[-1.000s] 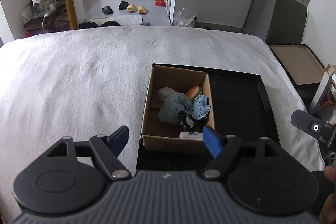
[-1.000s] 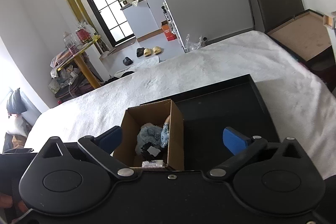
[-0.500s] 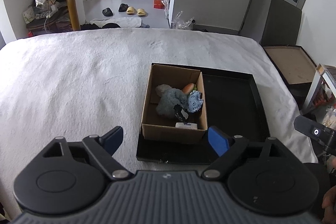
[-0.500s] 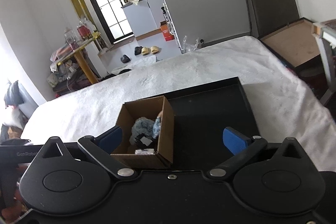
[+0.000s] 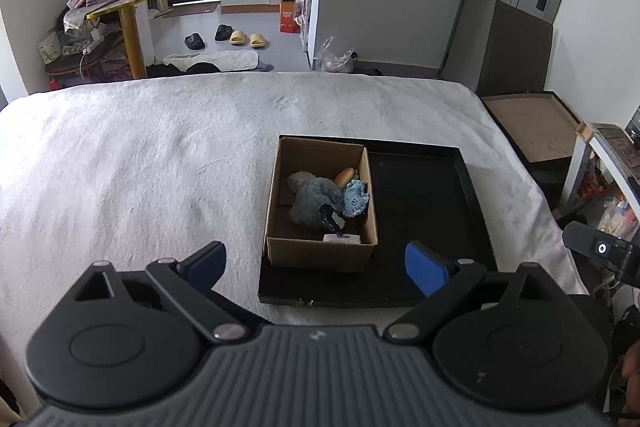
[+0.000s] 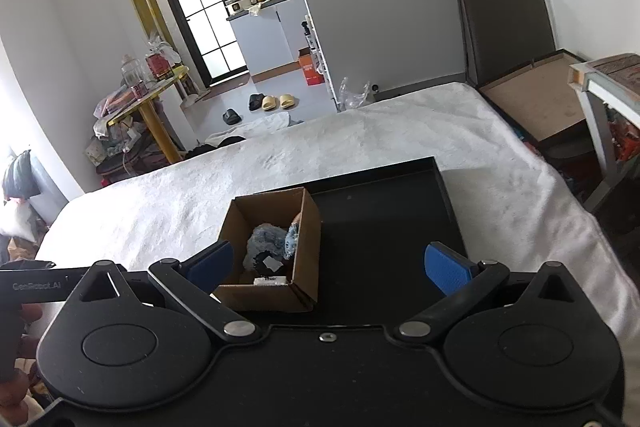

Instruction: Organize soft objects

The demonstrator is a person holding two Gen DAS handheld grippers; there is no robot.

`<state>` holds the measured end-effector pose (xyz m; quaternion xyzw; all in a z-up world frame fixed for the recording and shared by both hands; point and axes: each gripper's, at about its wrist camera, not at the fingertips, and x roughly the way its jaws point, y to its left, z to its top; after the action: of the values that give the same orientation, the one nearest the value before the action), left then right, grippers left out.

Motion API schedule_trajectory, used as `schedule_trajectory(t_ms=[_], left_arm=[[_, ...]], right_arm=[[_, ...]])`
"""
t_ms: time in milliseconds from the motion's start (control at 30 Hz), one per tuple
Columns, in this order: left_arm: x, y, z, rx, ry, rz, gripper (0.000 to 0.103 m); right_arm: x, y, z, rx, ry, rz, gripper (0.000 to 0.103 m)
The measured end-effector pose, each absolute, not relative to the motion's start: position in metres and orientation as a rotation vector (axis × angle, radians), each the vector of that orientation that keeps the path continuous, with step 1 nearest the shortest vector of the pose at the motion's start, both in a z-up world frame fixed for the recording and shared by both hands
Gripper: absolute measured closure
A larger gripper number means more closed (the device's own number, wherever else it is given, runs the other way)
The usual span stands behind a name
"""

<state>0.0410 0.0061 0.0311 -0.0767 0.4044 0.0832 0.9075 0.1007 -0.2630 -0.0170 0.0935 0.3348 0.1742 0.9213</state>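
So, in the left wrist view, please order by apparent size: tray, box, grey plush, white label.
1. tray
2. box
3. grey plush
4. white label

All sit close together, so nearness hardly matters.

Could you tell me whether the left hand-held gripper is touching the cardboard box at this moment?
Apart. In the left wrist view the left hand-held gripper hangs open, short of the cardboard box, with bare black tray showing between its right fingertip and the box's wall.
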Motion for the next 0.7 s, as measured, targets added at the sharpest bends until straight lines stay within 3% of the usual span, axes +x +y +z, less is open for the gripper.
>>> schedule_trajectory(t_ms=[700], left_arm=[[0.000, -0.009, 0.056, -0.134, 0.784, 0.113, 0.006]], right_arm=[[0.065, -0.293, 0.005, 0.180, 0.669, 0.302, 0.000]])
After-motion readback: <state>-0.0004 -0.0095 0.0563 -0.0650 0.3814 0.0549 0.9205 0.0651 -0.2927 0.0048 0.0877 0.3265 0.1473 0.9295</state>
